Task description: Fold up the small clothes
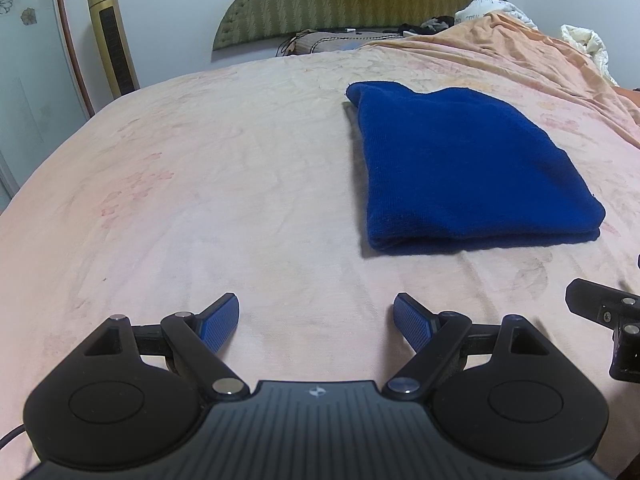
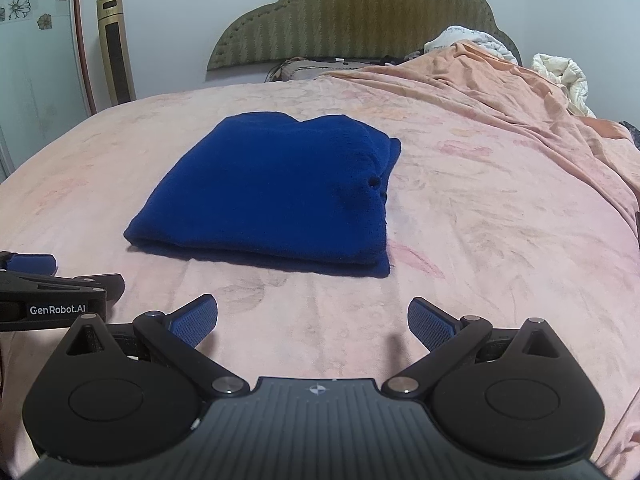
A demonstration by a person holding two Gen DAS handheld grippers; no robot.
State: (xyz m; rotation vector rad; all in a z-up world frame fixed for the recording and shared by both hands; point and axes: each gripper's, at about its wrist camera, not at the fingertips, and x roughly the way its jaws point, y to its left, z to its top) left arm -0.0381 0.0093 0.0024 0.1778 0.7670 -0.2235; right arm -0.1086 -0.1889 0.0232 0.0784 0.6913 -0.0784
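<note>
Two claws hang over the near part of the bed, side by side and apart from each other. The left claw (image 1: 316, 322) has its blue-padded fingers spread wide with only bedding showing between them. The right claw (image 2: 313, 322) is spread just as wide and grips nothing either. Beyond both, well clear of the fingertips, a blue garment (image 2: 276, 196) lies folded into a thick, roughly square stack on the pink bedspread (image 2: 480, 220); its layered edges face the claws. From the left wrist view it sits ahead and to the right; from the right wrist view, ahead and slightly left. Farther back, the bedspread rises over a rumpled heap on the right, with white bedding (image 2: 560, 76) behind it. An olive padded headboard (image 2: 360, 20) stands against the wall, and a gold tower appliance (image 2: 114, 48) stands at the left.
</note>
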